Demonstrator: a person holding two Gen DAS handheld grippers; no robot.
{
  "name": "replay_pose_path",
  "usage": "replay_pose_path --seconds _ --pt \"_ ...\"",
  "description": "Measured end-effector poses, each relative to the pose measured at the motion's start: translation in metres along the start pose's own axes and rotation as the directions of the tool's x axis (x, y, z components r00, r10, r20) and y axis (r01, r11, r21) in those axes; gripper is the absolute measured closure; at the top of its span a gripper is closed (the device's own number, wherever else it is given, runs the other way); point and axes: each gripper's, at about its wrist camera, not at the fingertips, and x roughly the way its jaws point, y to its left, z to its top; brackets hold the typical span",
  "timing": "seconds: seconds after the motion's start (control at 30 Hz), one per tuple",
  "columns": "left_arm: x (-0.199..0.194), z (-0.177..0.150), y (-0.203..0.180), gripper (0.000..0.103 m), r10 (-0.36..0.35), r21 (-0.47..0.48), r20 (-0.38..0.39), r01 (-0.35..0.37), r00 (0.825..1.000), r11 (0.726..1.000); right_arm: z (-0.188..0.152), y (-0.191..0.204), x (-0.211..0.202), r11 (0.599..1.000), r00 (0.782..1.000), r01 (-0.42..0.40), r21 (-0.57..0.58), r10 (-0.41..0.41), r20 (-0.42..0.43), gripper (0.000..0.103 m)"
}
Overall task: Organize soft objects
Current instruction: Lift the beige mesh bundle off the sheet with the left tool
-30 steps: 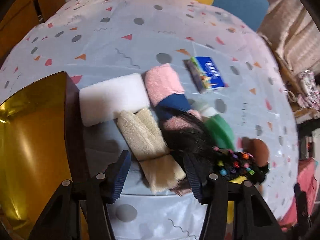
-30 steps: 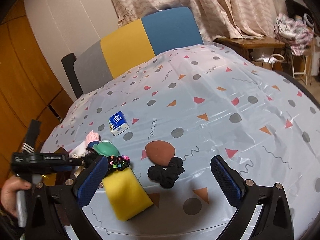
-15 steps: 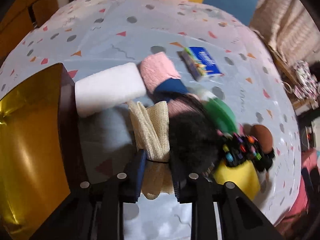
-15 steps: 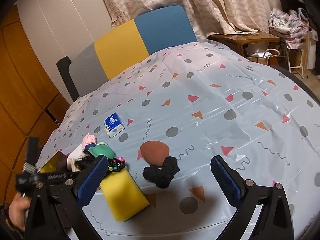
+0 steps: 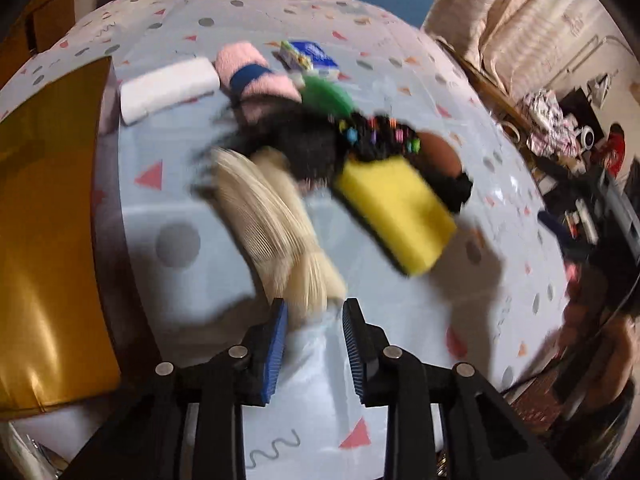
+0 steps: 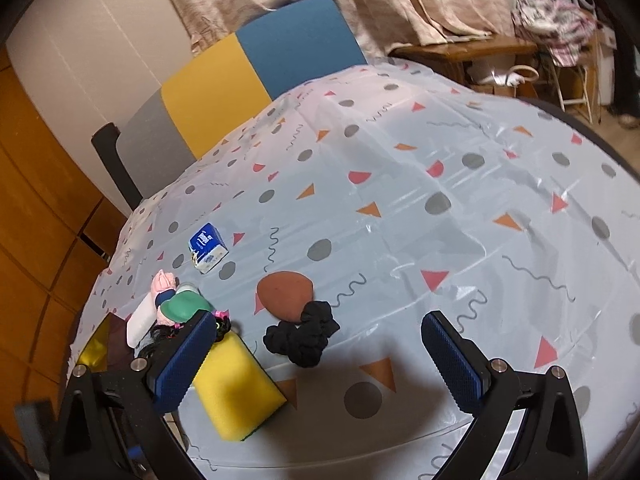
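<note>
Patterned tablecloth (image 6: pixel 400 184) is spread under both tongs; the left gripper (image 5: pixel 314 330), jaws narrow and just reopening slightly, has the cream cloth (image 5: pixel 272 224) end between them, seemingly dragged toward the gold tray (image 5: pixel 44 220), where release is needed; the right gripper (image 6: pixel 320 360) is held wide, empty, over the black scrunchie (image 6: pixel 304 336)

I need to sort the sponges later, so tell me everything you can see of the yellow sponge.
The yellow sponge is a thick rectangular block of soft-looking foam with a thin dark green layer underneath. It lies flat and angled on the patterned tablecloth, near the table's front edge. A beaded black hair tie rests against its far end. No gripper touches it.
</note>
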Motion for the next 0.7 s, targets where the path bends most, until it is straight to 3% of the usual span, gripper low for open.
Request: replay_pose_path --seconds 0.13,0.17,0.3,0.37,0.43,0.53,0.7 --pt "0.001 0.000 0.008 0.068 0.001 -0.048 -0.005 -0.001 1.000 0.999 -0.002 -0.001 0.000 1.000 1.000 0.004 0.006 -0.004 -0.006 0.000" --pt "-0.003 0.001 0.010 0.061 -0.008 -0.063 0.003 0.008 1.000 0.998 -0.002 -0.001 0.000 1.000 1.000 0.004 0.007 -0.004 -0.007 0.000" --pt "-0.011 0.011 0.013 0.051 -0.055 -0.120 0.011 0.056 0.998 0.991 -0.001 -0.001 0.002 1.000 1.000 0.001 0.008 -0.001 -0.014 0.000" --pt "-0.005 0.020 0.016 0.051 -0.063 -0.165 -0.008 0.061 0.998 0.984 -0.001 0.001 0.003 1.000 1.000 -0.002 0.001 0.002 -0.017 0.000" --pt "0.007 0.029 0.021 0.050 -0.030 -0.224 -0.039 0.020 0.999 0.974 -0.002 0.003 0.003 1.000 1.000 -0.006 -0.006 0.006 -0.019 0.000" --pt "0.024 0.037 0.031 0.049 -0.071 -0.336 -0.054 0.049 0.996 0.941 -0.002 0.004 0.004 1.000 1.000 -0.009 -0.009 0.009 -0.026 0.000" --pt "0.025 0.053 0.027 0.049 0.022 -0.333 -0.041 -0.035 0.999 0.942 -0.002 0.005 0.006 1.000 0.999 -0.023 -0.012 0.022 -0.036 0.000"
